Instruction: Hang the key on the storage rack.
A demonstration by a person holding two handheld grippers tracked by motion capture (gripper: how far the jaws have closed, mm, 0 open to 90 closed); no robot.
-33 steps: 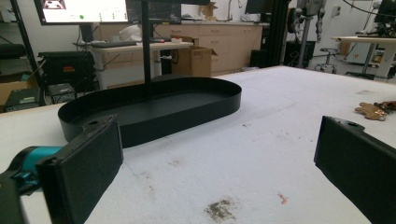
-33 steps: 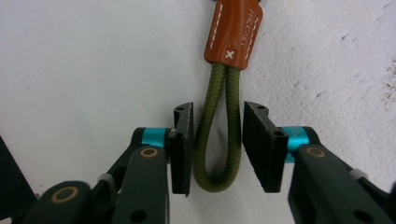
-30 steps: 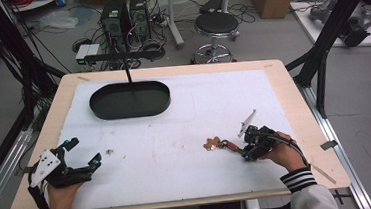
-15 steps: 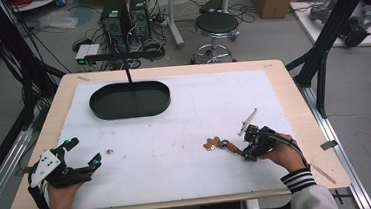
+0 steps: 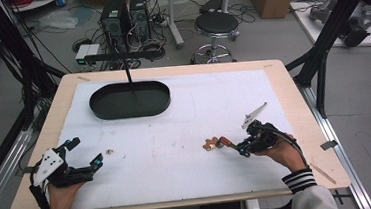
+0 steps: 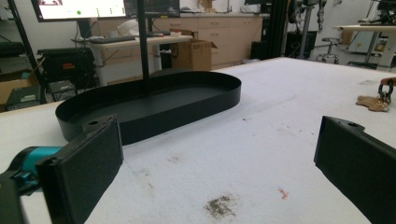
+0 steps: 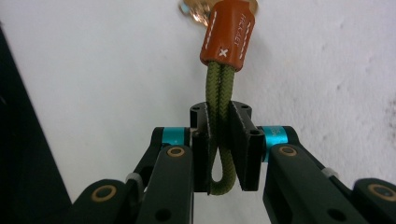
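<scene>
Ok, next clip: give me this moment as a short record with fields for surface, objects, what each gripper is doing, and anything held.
surface: wooden table with white mat
tray: black oval metal tray, far left, nothing in it
held item: olive green cord loop with orange leather sleeve, brass-coloured piece at its far end
right gripper: shut on the cord loop, item lying on the mat
left gripper: open, holding nothing, near left edge

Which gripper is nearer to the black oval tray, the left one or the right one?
Left. The left gripper lies at the table's near left, its open jaws facing the black oval tray. The right gripper sits at the near right, farther off, shut on a green cord loop.
</scene>
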